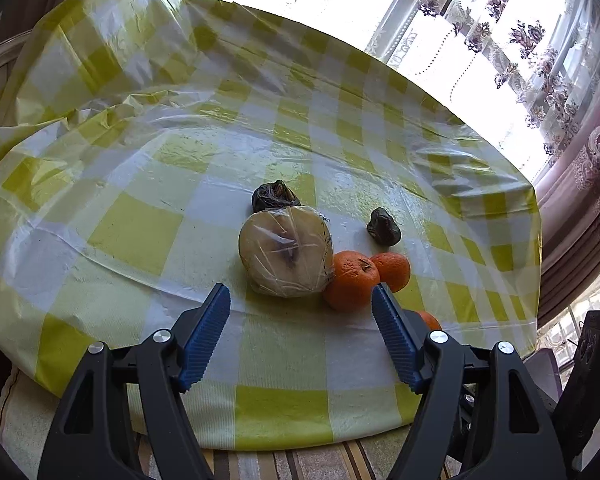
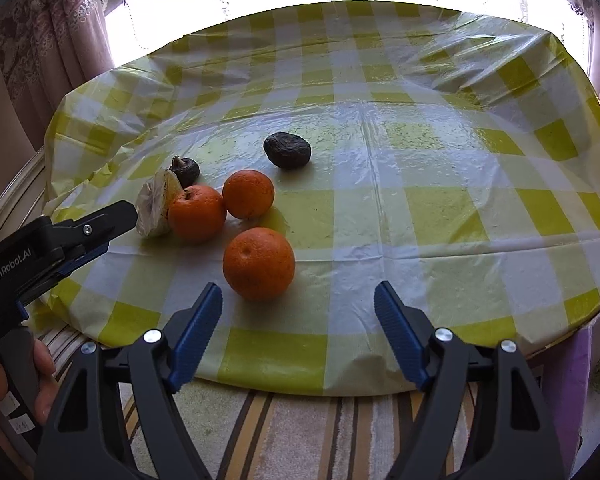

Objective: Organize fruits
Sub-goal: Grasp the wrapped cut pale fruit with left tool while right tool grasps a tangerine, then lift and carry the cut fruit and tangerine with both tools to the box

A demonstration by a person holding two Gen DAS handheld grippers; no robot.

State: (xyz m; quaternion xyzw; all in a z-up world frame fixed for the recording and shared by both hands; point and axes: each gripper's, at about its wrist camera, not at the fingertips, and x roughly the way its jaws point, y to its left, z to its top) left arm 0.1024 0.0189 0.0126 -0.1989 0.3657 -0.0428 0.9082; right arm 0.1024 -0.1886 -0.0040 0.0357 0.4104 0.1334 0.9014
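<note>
Three oranges lie on the yellow-checked tablecloth (image 2: 440,208): a near one (image 2: 259,263) and two farther ones (image 2: 197,213) (image 2: 248,194). A plastic-wrapped pale fruit (image 1: 286,251) sits left of them, also in the right wrist view (image 2: 156,208). Two dark wrinkled fruits lie behind (image 2: 287,150) (image 2: 186,170). My left gripper (image 1: 300,300) is open and empty, just short of the wrapped fruit and an orange (image 1: 351,286). My right gripper (image 2: 298,300) is open and empty, just behind the near orange.
The round table's front edge drops to a striped cushion (image 2: 300,432). Bright windows with patterned curtains (image 1: 520,52) stand behind. The left gripper's body (image 2: 40,248) and the hand holding it show at the left of the right wrist view.
</note>
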